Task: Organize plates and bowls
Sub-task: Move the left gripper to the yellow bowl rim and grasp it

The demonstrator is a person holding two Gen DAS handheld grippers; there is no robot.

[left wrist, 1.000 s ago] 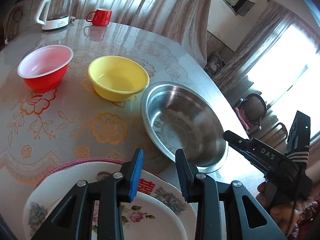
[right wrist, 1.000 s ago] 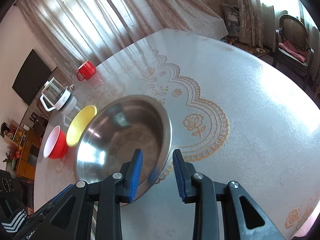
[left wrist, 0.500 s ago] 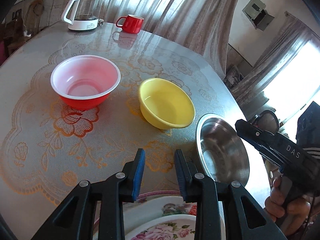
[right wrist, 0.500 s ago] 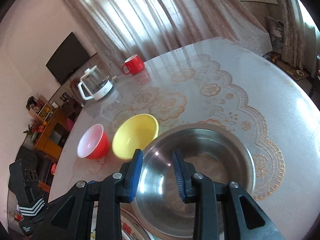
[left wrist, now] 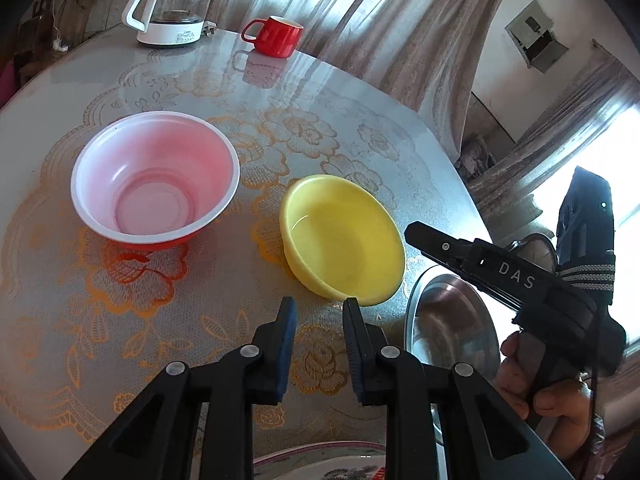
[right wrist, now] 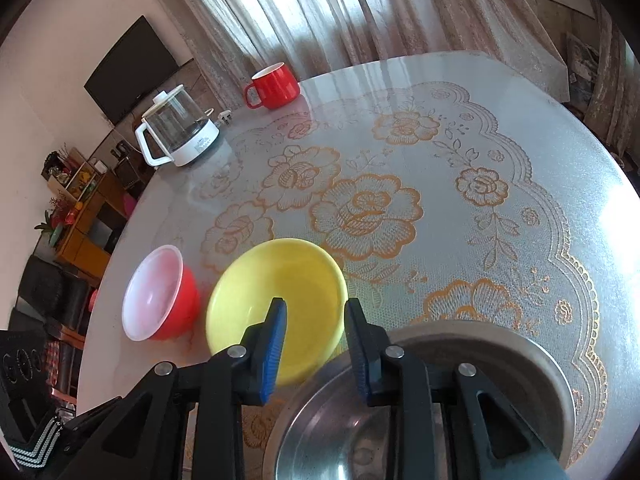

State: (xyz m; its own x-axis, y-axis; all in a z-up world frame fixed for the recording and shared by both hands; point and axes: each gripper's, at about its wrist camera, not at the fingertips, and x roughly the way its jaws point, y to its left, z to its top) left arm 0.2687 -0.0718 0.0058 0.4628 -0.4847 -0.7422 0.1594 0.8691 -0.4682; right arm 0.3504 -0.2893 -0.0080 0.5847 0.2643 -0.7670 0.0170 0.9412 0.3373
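Note:
A yellow bowl (left wrist: 344, 240) sits mid-table, also in the right wrist view (right wrist: 276, 304). A red bowl with a white inside (left wrist: 154, 178) stands left of it (right wrist: 158, 294). A steel basin (left wrist: 448, 328) lies right of the yellow bowl, large at the bottom of the right wrist view (right wrist: 480, 364). A floral plate's rim (left wrist: 320, 456) shows at the bottom edge. My left gripper (left wrist: 318, 312) is open and empty, just short of the yellow bowl. My right gripper (right wrist: 314, 312) is open and empty, above the near rim of the yellow bowl and over the basin.
A glass kettle on a white base (left wrist: 172, 4) and a red mug (left wrist: 276, 36) stand at the table's far edge, also in the right wrist view, the kettle (right wrist: 178, 132) and the mug (right wrist: 274, 84). A lace-patterned cloth (right wrist: 440, 200) covers the round table. Curtains hang behind.
Both grippers have swung left and forward, from the basin and the plate toward the yellow bowl. The plate has slid almost out of the left wrist view. Both stay open.

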